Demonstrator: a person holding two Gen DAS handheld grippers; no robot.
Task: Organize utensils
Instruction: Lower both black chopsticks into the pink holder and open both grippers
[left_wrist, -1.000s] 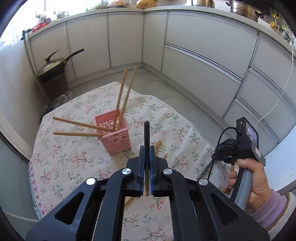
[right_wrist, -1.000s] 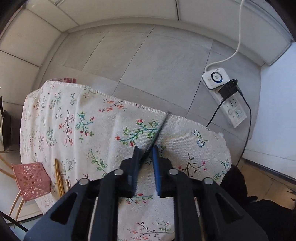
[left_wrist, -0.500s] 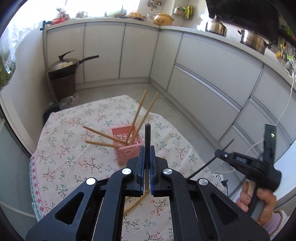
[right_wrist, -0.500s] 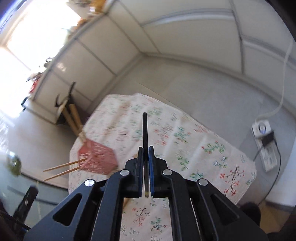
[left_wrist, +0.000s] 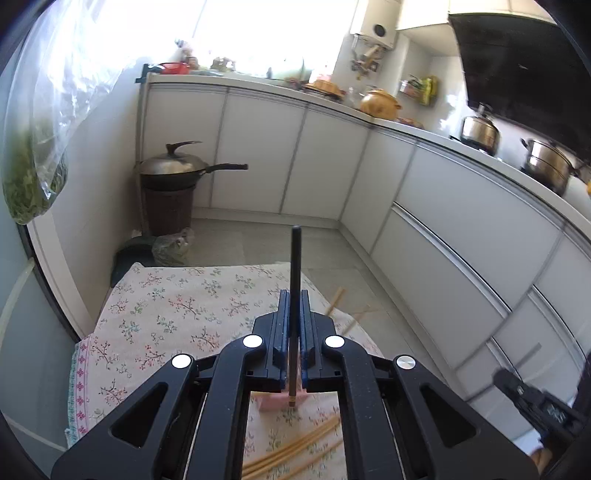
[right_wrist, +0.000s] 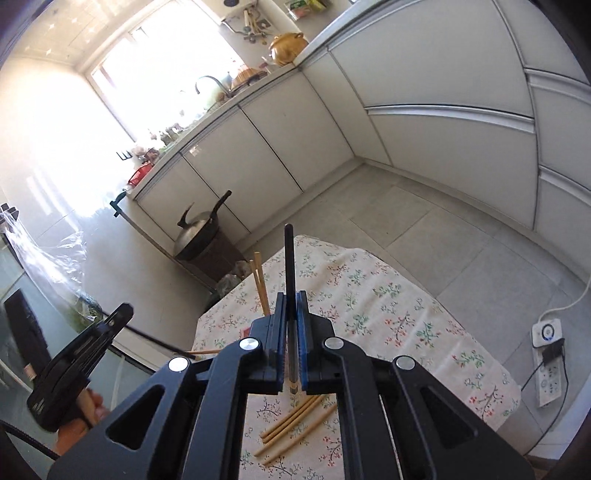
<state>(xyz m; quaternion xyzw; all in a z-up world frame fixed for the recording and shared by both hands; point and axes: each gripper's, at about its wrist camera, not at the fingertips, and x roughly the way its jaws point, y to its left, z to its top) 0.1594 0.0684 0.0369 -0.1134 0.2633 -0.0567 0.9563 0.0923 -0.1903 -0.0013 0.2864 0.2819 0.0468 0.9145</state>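
No writing can be read. The left hand-held gripper (left_wrist: 293, 295) pinches a dark chopstick (left_wrist: 295, 258); the right hand-held gripper (right_wrist: 291, 295) pinches another dark chopstick (right_wrist: 289, 258). Loose bamboo chopsticks (right_wrist: 295, 424) lie on the floral surface (right_wrist: 388, 295). A pink basket (left_wrist: 275, 400), mostly hidden behind the left hand-held gripper, holds bamboo chopsticks (right_wrist: 259, 280) that lean outward.

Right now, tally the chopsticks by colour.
Dark chopsticks: 2, one clamped in the left gripper, one in the right gripper
Wooden chopsticks in the pink holder: 3 visible
Wooden chopsticks loose on the cloth: at least 4, partly hidden by the grippers
Total: at least 9
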